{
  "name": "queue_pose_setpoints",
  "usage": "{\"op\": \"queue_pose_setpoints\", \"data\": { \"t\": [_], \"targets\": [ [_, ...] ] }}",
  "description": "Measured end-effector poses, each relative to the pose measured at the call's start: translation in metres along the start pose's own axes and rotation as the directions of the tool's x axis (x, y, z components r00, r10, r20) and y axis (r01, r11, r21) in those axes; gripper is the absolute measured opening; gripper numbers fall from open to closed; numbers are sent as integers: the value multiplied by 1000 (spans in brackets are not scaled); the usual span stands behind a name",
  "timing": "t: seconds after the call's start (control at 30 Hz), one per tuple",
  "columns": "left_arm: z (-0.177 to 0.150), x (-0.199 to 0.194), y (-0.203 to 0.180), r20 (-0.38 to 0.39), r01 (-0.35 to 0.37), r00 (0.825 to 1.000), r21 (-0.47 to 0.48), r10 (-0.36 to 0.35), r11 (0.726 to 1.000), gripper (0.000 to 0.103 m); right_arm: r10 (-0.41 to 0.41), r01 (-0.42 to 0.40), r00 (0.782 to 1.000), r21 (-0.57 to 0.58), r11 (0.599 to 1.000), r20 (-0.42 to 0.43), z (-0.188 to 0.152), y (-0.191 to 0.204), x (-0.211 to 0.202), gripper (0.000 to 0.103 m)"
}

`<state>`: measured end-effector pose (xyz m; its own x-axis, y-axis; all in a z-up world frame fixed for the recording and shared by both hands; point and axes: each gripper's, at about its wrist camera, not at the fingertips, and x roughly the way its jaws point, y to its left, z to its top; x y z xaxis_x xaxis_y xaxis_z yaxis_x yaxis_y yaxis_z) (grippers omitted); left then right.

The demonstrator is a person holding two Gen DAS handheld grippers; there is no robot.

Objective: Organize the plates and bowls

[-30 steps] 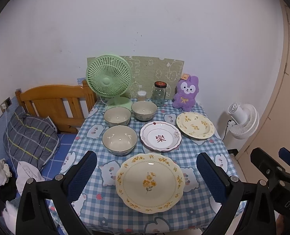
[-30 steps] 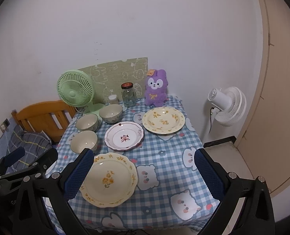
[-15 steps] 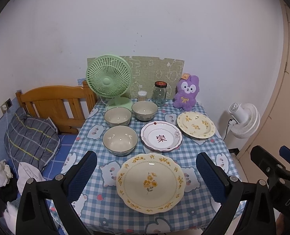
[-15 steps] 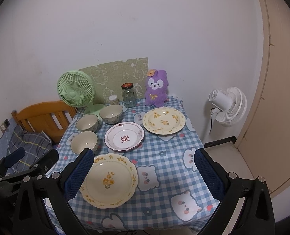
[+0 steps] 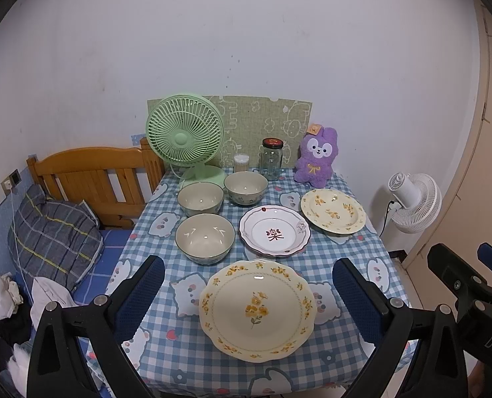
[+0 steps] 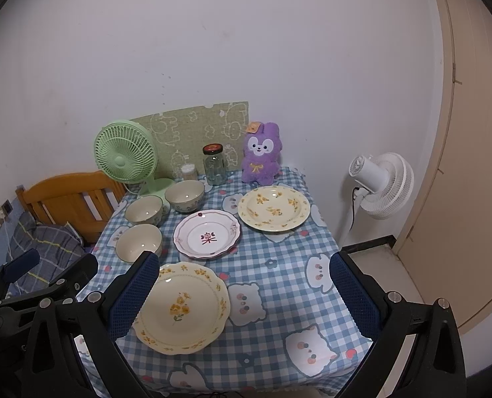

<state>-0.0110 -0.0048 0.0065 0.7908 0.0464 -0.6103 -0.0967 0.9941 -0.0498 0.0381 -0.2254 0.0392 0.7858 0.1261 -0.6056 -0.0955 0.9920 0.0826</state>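
Three plates lie on the checked tablecloth: a yellow-flowered plate (image 5: 258,309) nearest me, a white plate with a red mark (image 5: 274,229) in the middle, and a second yellow-flowered plate (image 5: 332,210) at the far right. Three bowls stand to the left: a near bowl (image 5: 205,237), a middle bowl (image 5: 200,198) and a far bowl (image 5: 245,187). My left gripper (image 5: 247,295) is open and empty, held above the near plate. My right gripper (image 6: 244,293) is open and empty, above the table's front, right of the near plate (image 6: 181,308).
A green fan (image 5: 185,136), a glass jar (image 5: 271,158), a small cotton swab jar (image 5: 241,164) and a purple plush rabbit (image 5: 316,157) line the table's back edge. A wooden bed frame (image 5: 90,179) is on the left. A white fan (image 5: 415,202) stands on the right.
Both grippers have drifted very slightly; the view is almost unchanged. Nothing on the table has moved.
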Motion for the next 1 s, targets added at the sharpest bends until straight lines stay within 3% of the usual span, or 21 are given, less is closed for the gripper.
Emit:
{"op": "queue_pose_setpoints", "data": {
  "t": [1.0],
  "targets": [
    [-6, -1, -3, 5, -2, 1000, 16, 2, 1000, 101, -9, 9, 1000, 13, 1000, -5, -7, -1, 0, 103]
  ]
}}
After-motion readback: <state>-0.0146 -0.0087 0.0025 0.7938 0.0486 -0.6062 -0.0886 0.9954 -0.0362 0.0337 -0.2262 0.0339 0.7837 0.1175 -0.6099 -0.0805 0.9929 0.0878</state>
